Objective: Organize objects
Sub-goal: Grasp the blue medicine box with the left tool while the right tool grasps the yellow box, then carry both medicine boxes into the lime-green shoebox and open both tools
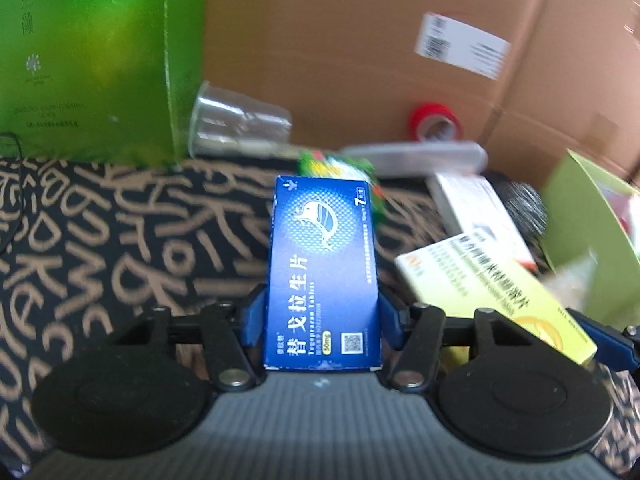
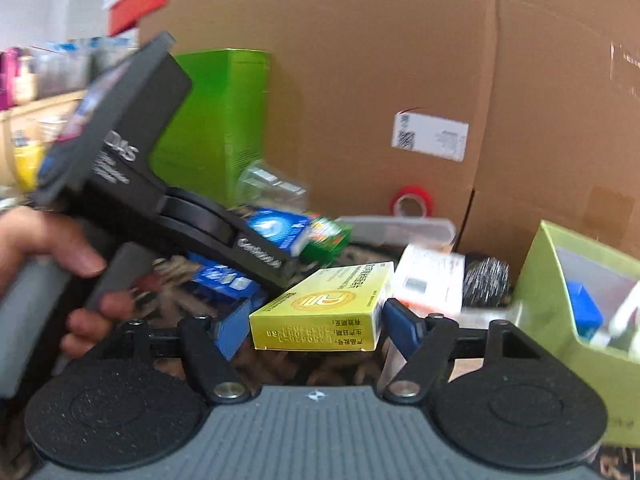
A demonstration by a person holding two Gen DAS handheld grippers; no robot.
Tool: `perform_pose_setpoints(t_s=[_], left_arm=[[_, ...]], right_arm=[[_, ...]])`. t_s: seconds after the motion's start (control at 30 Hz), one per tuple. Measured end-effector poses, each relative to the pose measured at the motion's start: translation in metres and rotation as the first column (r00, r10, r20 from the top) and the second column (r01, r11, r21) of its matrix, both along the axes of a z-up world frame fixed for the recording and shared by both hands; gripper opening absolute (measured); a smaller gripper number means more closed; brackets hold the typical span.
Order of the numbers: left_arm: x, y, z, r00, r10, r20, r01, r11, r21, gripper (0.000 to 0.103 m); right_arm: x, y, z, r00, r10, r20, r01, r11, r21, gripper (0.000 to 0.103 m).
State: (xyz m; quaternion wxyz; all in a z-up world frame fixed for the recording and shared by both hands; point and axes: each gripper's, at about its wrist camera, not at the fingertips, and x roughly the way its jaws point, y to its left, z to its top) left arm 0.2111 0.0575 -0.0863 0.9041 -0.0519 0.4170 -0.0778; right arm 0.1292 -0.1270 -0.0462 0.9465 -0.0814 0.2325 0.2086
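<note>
A blue tablet box (image 1: 322,264) stands lengthwise between the blue fingers of my left gripper (image 1: 322,300), which is shut on its two long sides. In the right wrist view a hand (image 2: 60,256) holds that gripper's black body (image 2: 132,184), and the blue box's (image 2: 276,228) far end pokes out past it. A yellow-green medicine box (image 2: 320,308) sits between the fingers of my right gripper (image 2: 316,308), both pads touching its sides. The left wrist view shows this yellow box (image 1: 500,292) tilted over the patterned cloth (image 1: 100,240).
A big cardboard box (image 1: 360,40) and a green carton (image 1: 92,60) wall off the back. In front of them lie a clear cup (image 1: 236,120), red tape (image 1: 436,120), a clear lid (image 1: 420,156), a white box (image 1: 476,208) and a dark ball (image 1: 520,204). A light-green open bin (image 2: 552,280) stands right.
</note>
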Motion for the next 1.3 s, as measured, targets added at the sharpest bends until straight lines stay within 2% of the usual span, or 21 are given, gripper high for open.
perform_pose_setpoints(t_s=[0.23, 0.37, 0.4, 0.5, 0.6, 0.7, 0.77, 0.9, 1.03, 1.07, 1.13, 1.17, 1.3], left_arm=[[-0.098, -0.03, -0.002, 0.988, -0.146, 0.046, 0.142, 0.987, 0.076, 0.056], [-0.139, -0.048, 0.001, 0.975, -0.218, 0.045, 0.216, 0.975, 0.044, 0.056], [-0.145, -0.052, 0.001, 0.973, -0.225, 0.048, 0.222, 0.974, 0.048, 0.06], [-0.148, -0.06, 0.002, 0.974, -0.221, 0.054, 0.217, 0.973, 0.077, 0.07], [-0.146, -0.063, 0.001, 0.978, -0.204, 0.04, 0.2, 0.975, 0.098, 0.069], [-0.144, -0.066, 0.0, 0.975, -0.217, 0.038, 0.211, 0.97, 0.119, 0.06], [-0.143, -0.066, 0.0, 0.975, -0.219, 0.036, 0.213, 0.969, 0.126, 0.06], [-0.142, -0.067, 0.0, 0.975, -0.221, 0.037, 0.214, 0.968, 0.131, 0.066], [-0.141, -0.069, -0.001, 0.975, -0.22, 0.038, 0.213, 0.967, 0.14, 0.067], [-0.14, -0.069, -0.002, 0.975, -0.22, 0.038, 0.213, 0.967, 0.14, 0.067], [-0.14, -0.07, -0.003, 0.973, -0.226, 0.042, 0.218, 0.965, 0.146, 0.066], [-0.141, -0.071, -0.003, 0.972, -0.232, 0.049, 0.222, 0.964, 0.149, 0.057], [-0.143, -0.073, 0.002, 0.967, -0.249, 0.051, 0.24, 0.962, 0.133, 0.055]], right_arm=[[-0.078, -0.054, 0.002, 0.985, 0.046, -0.166, -0.024, 0.991, 0.131, 0.076], [-0.114, -0.072, -0.005, 0.977, 0.01, -0.212, 0.008, 0.996, 0.084, 0.076], [-0.116, -0.072, -0.006, 0.976, -0.004, -0.217, 0.017, 0.998, 0.056, 0.076], [-0.117, -0.072, -0.01, 0.979, -0.031, -0.199, 0.035, 0.999, 0.018, 0.076], [-0.106, -0.07, -0.014, 0.976, -0.072, -0.205, 0.076, 0.997, 0.007, 0.077], [-0.096, -0.069, -0.016, 0.972, -0.094, -0.216, 0.103, 0.994, 0.031, 0.077], [-0.092, -0.064, -0.019, 0.971, -0.101, -0.218, 0.108, 0.994, 0.017, 0.077], [-0.086, -0.055, -0.027, 0.97, -0.114, -0.216, 0.108, 0.993, -0.039, 0.077], [-0.084, -0.054, -0.031, 0.971, -0.124, -0.203, 0.114, 0.992, -0.059, 0.077], [-0.083, -0.055, -0.032, 0.971, -0.127, -0.202, 0.119, 0.991, -0.055, 0.073], [-0.083, -0.059, -0.034, 0.97, -0.124, -0.208, 0.121, 0.992, -0.027, 0.071], [-0.084, -0.061, -0.034, 0.97, -0.122, -0.211, 0.122, 0.992, -0.014, 0.071], [-0.091, -0.066, -0.032, 0.97, -0.111, -0.214, 0.116, 0.993, 0.01, 0.071]])
